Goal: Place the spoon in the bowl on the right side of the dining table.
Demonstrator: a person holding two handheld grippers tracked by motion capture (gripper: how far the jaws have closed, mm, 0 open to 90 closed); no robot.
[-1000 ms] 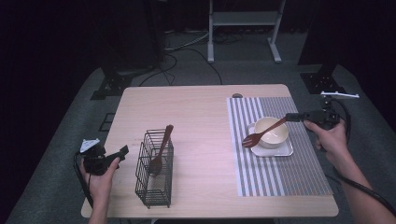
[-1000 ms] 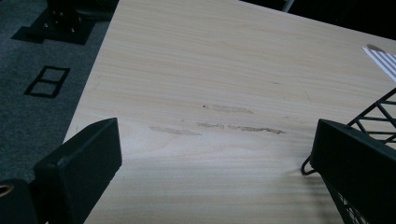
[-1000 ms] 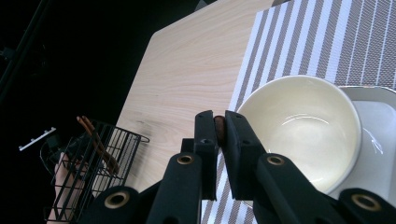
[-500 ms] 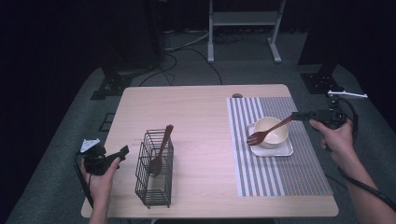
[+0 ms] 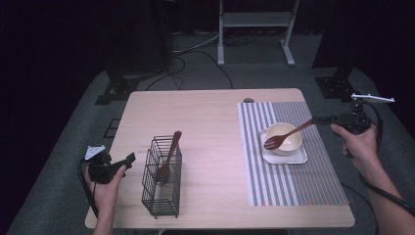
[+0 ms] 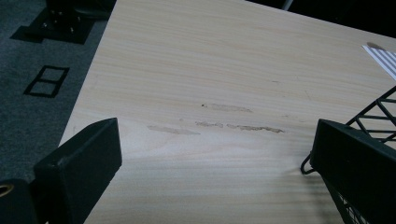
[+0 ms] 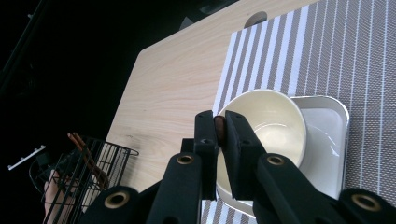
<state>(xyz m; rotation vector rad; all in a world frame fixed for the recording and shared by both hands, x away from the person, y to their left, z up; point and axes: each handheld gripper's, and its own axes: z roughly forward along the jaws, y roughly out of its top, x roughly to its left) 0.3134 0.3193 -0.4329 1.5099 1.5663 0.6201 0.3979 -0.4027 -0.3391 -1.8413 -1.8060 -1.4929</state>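
Note:
My right gripper (image 5: 324,119) is shut on the handle end of a dark wooden spoon (image 5: 289,134). The spoon slants down to the left, its scoop over the cream bowl (image 5: 285,145). That bowl stands on a small white tray (image 5: 288,158) on the striped placemat (image 5: 293,181). In the right gripper view the jaws of the right gripper (image 7: 219,122) pinch the spoon's handle (image 7: 219,129) above the bowl (image 7: 275,119). My left gripper (image 5: 130,159) stays open and empty at the table's front left, beside a black wire basket (image 5: 161,191) holding a second wooden spoon (image 5: 169,155). The left gripper (image 6: 210,154) frames bare tabletop.
The wooden table (image 5: 205,122) has its bare middle between basket and placemat. The basket's wire corner (image 6: 378,116) is close to the left gripper's right-hand jaw. A metal stand (image 5: 254,29) and dark equipment bases are on the floor behind the table.
My right hand has drifted slightly to the right, carrying the spoon with it, so the scoop sits more over the bowl. The left hand has not moved.

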